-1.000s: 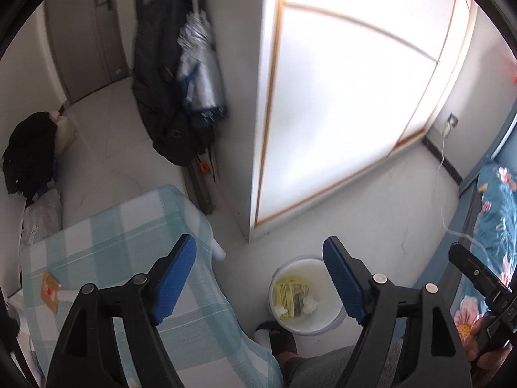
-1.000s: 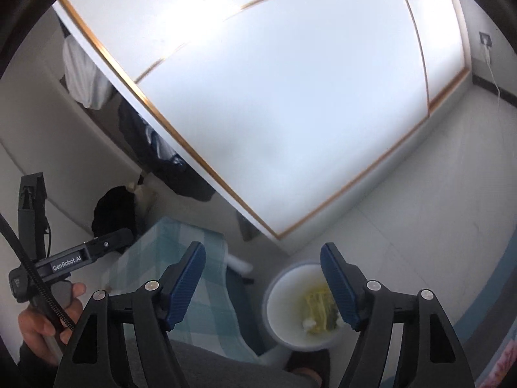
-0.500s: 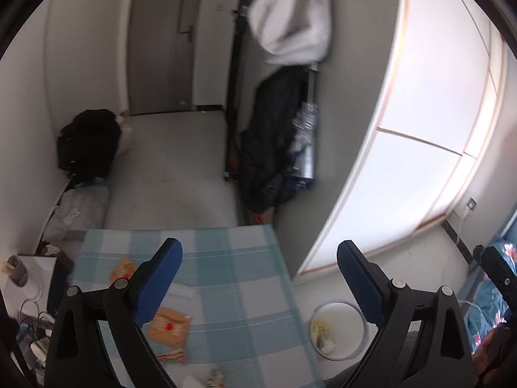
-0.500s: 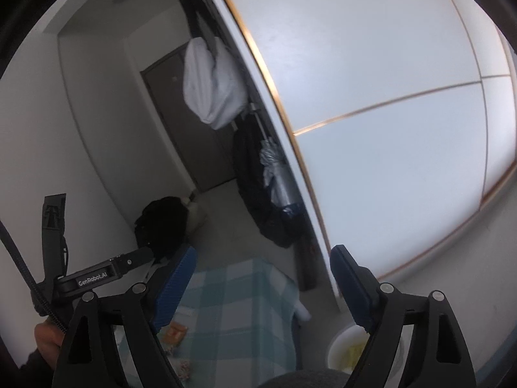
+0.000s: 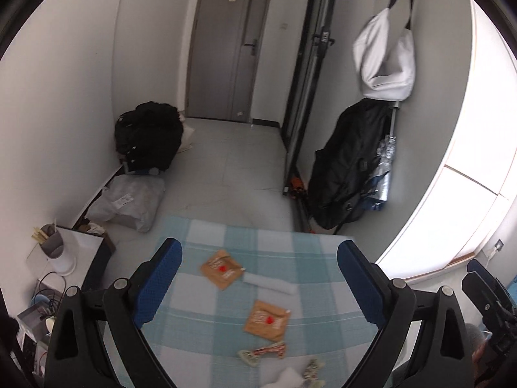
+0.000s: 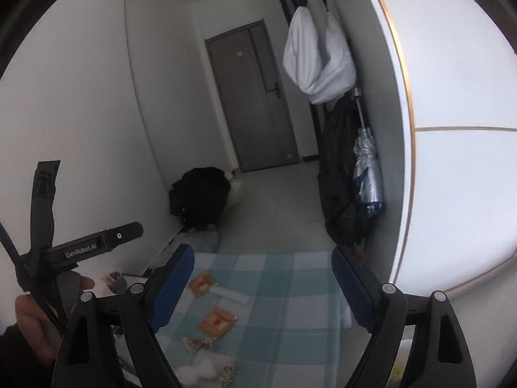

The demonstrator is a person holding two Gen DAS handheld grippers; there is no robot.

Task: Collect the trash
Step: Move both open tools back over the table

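1. Overhead, the left claw (image 5: pixel 258 287) hangs wide open and empty above the checked worktop (image 5: pixel 323 258).
2. Below lie two brown packets (image 5: pixel 221 268) (image 5: pixel 266 320), a white roll (image 5: pixel 269 283) and crumpled wrappers (image 5: pixel 263 352).
3. Rightward, the right claw (image 6: pixel 263 291) gapes empty too.

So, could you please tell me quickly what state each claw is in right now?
Left claw: open, holding nothing, above the checked tablecloth.
Right claw: open, holding nothing.
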